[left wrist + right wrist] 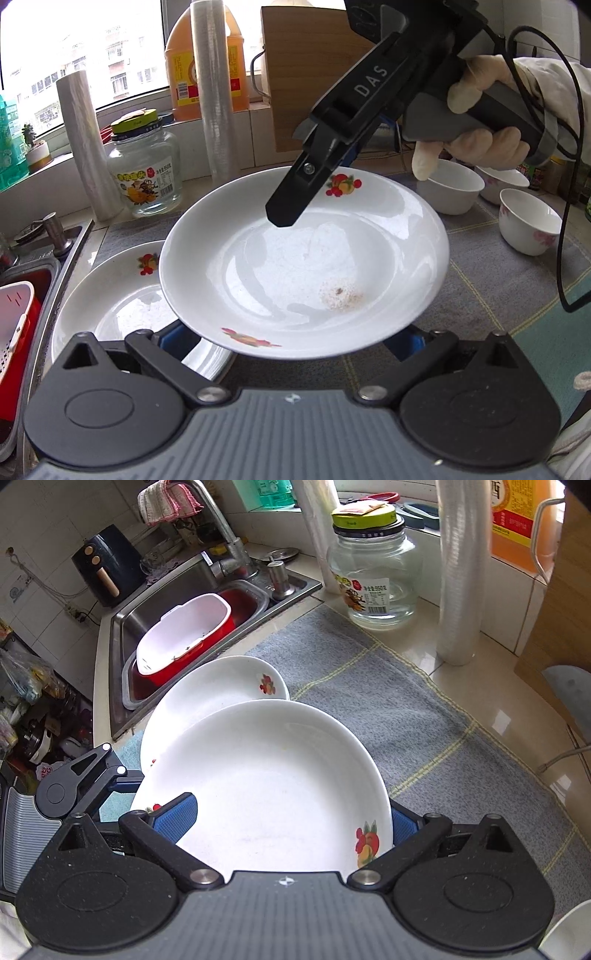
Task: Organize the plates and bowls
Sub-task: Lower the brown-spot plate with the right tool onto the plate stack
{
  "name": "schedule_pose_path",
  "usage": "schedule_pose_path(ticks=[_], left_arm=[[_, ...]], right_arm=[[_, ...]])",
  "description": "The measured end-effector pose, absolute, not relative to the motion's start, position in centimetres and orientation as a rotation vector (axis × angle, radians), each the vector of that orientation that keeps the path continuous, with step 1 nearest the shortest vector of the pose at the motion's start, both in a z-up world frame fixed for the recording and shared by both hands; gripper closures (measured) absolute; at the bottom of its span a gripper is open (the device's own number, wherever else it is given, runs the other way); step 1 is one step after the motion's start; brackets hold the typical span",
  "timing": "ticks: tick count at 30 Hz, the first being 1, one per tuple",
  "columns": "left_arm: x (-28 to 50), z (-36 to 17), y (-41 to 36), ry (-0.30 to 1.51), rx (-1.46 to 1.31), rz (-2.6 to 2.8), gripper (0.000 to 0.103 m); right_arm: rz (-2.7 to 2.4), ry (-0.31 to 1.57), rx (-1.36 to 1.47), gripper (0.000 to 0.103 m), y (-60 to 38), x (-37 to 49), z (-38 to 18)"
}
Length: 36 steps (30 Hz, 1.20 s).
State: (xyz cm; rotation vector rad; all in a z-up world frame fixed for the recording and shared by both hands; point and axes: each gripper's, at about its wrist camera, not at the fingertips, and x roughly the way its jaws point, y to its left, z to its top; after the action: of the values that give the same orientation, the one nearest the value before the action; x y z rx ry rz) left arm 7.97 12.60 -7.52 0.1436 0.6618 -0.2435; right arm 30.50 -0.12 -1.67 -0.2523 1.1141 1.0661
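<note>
Tilting toward the sink, plate [266,794] is gripped at opposite rims by both tongs

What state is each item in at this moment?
Upper plate: lifted and tilted, gripped at opposite rims by both claws, crumbs inside.
Lower plate: flat on the mat, empty.
Glass jar: upright, lid on.
Bowls: upright, apparently empty.
Left claw: shut on upper plate.
Right claw: shut on upper plate.

White plate [295,258] (fruit motifs)
</note>
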Motion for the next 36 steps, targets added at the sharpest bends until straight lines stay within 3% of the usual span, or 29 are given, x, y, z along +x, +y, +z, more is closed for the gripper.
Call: schedule_pose_path(ticks=[36], left_arm=[[7.6, -8.6, 19.0, 0.711, 0.066, -0.156, 0.001]], right_arm=[[1.125, 1.169, -0.309, 0.000, 10.0, 31.5, -4.0]])
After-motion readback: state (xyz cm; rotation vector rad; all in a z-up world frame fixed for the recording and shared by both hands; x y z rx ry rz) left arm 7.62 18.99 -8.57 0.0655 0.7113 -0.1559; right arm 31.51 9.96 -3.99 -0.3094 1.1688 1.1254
